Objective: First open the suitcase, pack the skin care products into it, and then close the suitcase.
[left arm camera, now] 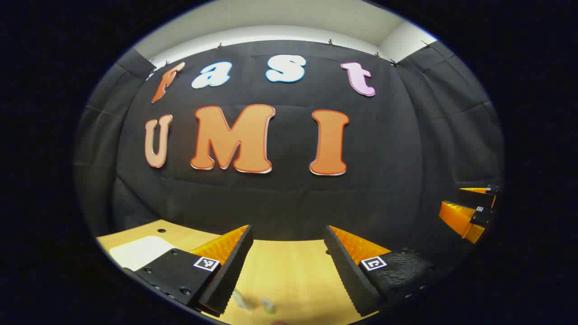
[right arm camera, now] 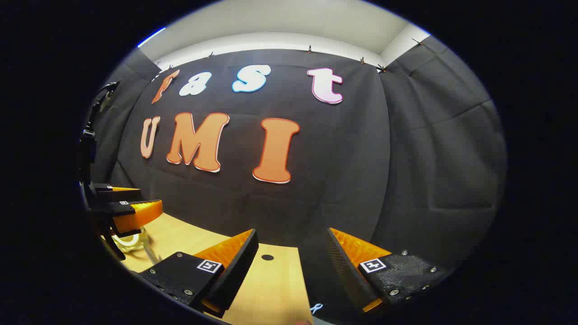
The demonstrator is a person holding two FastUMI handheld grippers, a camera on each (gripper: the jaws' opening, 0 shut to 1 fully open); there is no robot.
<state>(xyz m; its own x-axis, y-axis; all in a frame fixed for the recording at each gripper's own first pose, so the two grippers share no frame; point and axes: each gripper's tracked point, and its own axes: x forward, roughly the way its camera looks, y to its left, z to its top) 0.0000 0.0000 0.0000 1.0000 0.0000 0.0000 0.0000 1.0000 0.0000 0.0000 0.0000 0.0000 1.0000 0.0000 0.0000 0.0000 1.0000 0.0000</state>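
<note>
My left gripper (left arm camera: 288,232) is open above the wooden table (left arm camera: 289,271), with nothing between its fingers. Low between them, two small pale skin care items (left arm camera: 241,300) (left arm camera: 268,306) lie on the table at the bottom edge of the left gripper view. My right gripper (right arm camera: 292,232) is also open and empty over the table's right end (right arm camera: 271,284). Each gripper shows in the other's view: the right one (left arm camera: 453,200) far right, the left one (right arm camera: 151,198) far left. Under the left gripper sits a pale round container (right arm camera: 128,239).
A flat white thing (left arm camera: 140,250) lies on the table at the left. The table has small round holes (right arm camera: 267,257). A tiny pale blue item (right arm camera: 316,308) sits by the table's edge. The black cloth wall stands close behind the table.
</note>
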